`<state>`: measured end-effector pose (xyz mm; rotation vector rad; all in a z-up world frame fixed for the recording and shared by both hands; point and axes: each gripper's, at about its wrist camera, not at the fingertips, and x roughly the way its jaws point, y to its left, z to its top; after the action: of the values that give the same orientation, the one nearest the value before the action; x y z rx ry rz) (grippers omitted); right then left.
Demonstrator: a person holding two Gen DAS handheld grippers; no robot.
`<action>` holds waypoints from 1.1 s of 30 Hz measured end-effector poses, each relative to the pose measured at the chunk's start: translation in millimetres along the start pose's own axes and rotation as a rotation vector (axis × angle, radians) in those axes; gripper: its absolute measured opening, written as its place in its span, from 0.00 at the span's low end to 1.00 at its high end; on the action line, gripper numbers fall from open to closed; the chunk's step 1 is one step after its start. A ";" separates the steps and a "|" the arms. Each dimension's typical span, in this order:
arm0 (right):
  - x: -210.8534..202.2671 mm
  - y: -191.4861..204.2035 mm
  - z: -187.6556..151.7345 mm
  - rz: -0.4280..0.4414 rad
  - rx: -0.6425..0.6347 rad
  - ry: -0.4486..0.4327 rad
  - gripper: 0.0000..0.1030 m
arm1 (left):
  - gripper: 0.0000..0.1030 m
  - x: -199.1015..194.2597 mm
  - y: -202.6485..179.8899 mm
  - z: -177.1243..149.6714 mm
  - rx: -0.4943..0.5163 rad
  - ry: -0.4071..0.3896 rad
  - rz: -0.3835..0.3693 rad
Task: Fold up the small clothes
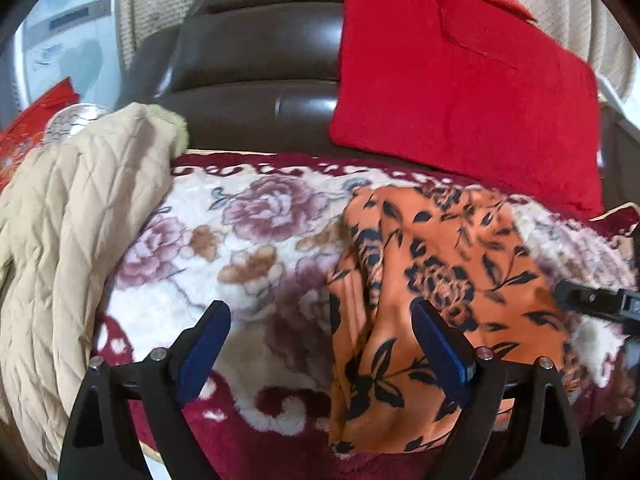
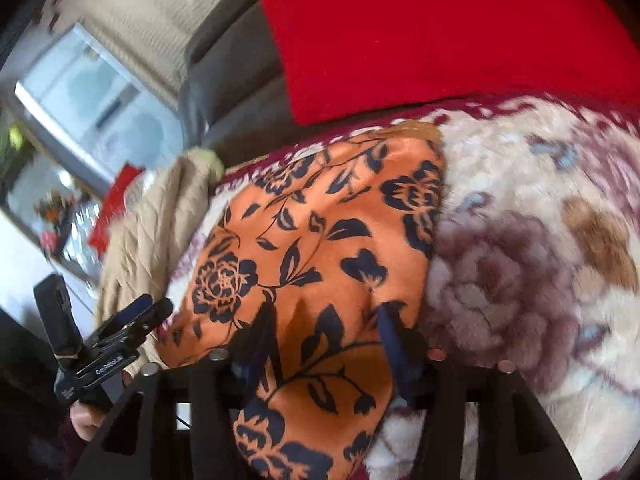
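Note:
An orange garment with a dark floral print (image 1: 436, 280) lies on a plush floral blanket (image 1: 240, 240); it also shows in the right wrist view (image 2: 312, 248). My left gripper (image 1: 320, 316) is open and empty, hovering above the garment's left edge. My right gripper (image 2: 324, 320) is open over the garment's near part, its blue fingers (image 2: 392, 332) either side of a raised fold, not pinching it. The right gripper shows at the right edge of the left wrist view (image 1: 592, 300). The left gripper shows at the lower left of the right wrist view (image 2: 140, 312).
A beige quilted jacket (image 1: 72, 248) lies on the left of the blanket. A red cushion (image 1: 460, 92) leans on the dark brown leather sofa back (image 1: 256, 64). A window and clutter are at far left (image 2: 92, 96).

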<state>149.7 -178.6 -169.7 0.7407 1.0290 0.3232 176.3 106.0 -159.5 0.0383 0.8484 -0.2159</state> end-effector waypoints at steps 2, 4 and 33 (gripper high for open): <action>-2.9 -11.1 -0.6 0.034 0.064 0.002 0.67 | 0.90 11.5 8.2 10.2 -0.025 0.087 -0.100; -4.3 -20.4 0.5 0.062 0.121 0.009 0.69 | 0.90 25.3 14.8 16.8 -0.061 0.150 -0.157; 40.8 -3.7 -7.9 -0.003 -0.006 -0.011 0.47 | 0.30 81.0 -41.8 12.2 -0.063 0.281 -0.483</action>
<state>162.8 -154.9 -201.5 0.7347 1.0182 0.3186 228.6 49.6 -209.8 -0.2019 1.1373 -0.6477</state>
